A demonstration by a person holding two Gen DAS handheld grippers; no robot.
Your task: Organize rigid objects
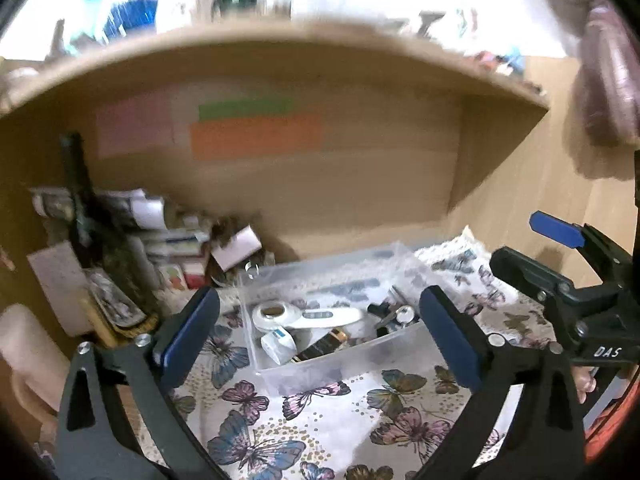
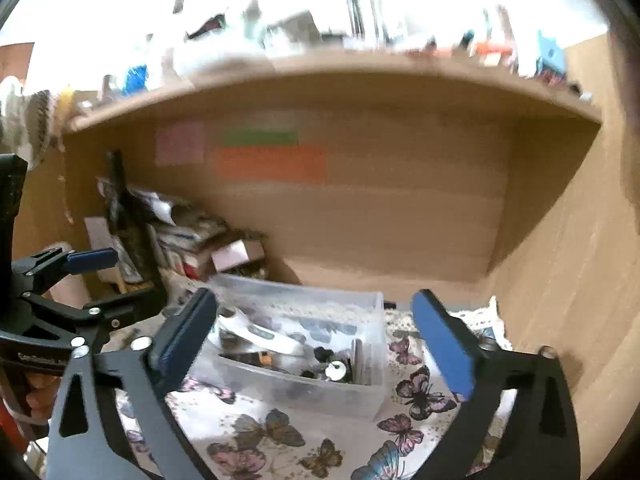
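Observation:
A clear plastic bin stands on a butterfly-print cloth inside a wooden cabinet. It holds a white handled device, a small white box, a dark tube and several small dark items. My left gripper is open and empty, its jaws on either side of the bin's front. My right gripper is open and empty before the same bin. Each gripper shows in the other's view: the right one and the left one.
A pile of boxes, papers and a dark upright object fills the cabinet's back left corner. A wooden shelf with blurred clutter runs overhead. The cabinet's right wall is close. Coloured notes stick on the back panel.

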